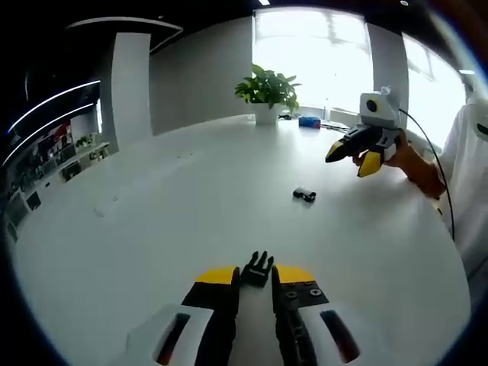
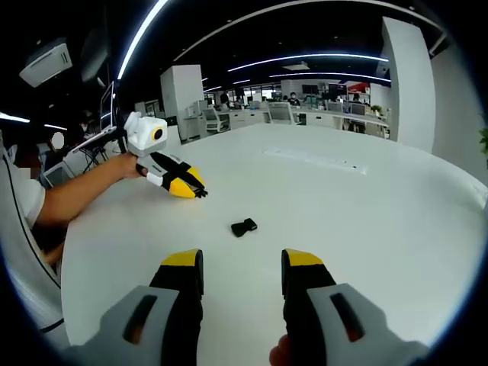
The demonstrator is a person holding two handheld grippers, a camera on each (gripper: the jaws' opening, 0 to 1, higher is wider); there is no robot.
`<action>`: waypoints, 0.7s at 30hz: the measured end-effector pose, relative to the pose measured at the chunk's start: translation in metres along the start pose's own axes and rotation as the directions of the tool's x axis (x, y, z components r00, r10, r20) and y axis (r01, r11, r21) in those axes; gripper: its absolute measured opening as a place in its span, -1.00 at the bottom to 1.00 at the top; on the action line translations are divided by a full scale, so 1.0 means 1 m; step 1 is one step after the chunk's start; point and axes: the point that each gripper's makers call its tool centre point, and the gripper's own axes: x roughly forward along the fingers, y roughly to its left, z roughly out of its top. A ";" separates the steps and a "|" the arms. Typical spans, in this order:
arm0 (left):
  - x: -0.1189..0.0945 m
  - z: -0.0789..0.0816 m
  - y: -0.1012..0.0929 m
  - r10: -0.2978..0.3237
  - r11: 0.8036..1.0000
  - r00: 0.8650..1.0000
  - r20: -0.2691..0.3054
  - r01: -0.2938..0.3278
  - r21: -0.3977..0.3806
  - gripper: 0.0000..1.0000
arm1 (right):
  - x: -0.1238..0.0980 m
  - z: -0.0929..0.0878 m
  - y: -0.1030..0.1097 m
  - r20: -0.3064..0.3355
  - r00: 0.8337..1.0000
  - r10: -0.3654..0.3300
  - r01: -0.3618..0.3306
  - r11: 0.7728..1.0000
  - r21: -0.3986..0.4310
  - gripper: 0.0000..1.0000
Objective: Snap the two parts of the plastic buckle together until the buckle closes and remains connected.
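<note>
the black plastic pronged buckle half [image 1: 258, 269] sits pinched between the yellow tips of our left gripper [image 1: 257, 275], prongs pointing away from the camera, low over the white round table [image 1: 152, 229]. in the right gripper view that same gripper [image 2: 189, 187] comes in from the left, held by a hand and forearm, with a bit of black at its tip. the other black plastic buckle half, the socket piece [image 1: 304, 194], lies loose on the table, well apart from the held half; we see it again at [image 2: 244, 226], ahead of our right gripper [image 2: 242, 261]. the right gripper's jaws stand apart with nothing between them; in the left gripper view it [image 1: 352, 156] hangs above the table, far right. a green potted plant in a white pot [image 1: 267, 93] stands at the far table edge by the window.
</note>
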 end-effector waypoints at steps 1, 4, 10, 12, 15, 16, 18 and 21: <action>0.000 0.000 0.000 -0.002 1.000 1.000 -0.001 0.002 0.002 -0.70 | 0.000 0.000 0.000 0.000 1.000 0.000 0.000 1.000 0.000 -0.18; 0.000 0.000 -0.002 -0.011 1.000 1.000 -0.001 0.011 0.009 -0.74 | 0.000 0.000 0.000 0.001 1.000 0.001 -0.001 1.000 0.001 -0.18; -0.001 0.000 -0.003 -0.016 1.000 1.000 -0.001 0.016 0.020 -0.75 | -0.001 0.000 0.000 0.002 1.000 0.000 0.000 1.000 -0.001 -0.18; -0.001 0.000 -0.003 -0.016 1.000 1.000 -0.002 0.016 0.025 -0.75 | 0.000 0.000 0.000 0.001 1.000 0.001 -0.001 1.000 -0.001 -0.18; -0.002 -0.001 -0.006 -0.027 0.999 1.000 -0.004 0.027 0.031 -0.75 | 0.000 0.001 0.001 0.001 1.000 0.004 -0.004 1.000 -0.002 -0.18; -0.002 -0.001 -0.008 -0.035 0.999 0.999 -0.005 0.035 0.034 -0.75 | 0.000 0.000 0.001 0.000 1.000 0.004 -0.004 1.000 -0.003 -0.18; -0.003 -0.001 -0.010 -0.040 0.999 0.999 -0.006 0.040 0.037 -0.75 | 0.000 0.001 0.001 0.001 1.000 0.004 -0.004 1.000 -0.004 -0.18; -0.003 -0.002 -0.013 -0.046 0.998 0.999 -0.009 0.046 0.038 -0.75 | 0.000 0.001 0.001 0.000 1.000 0.007 -0.007 1.000 -0.004 -0.18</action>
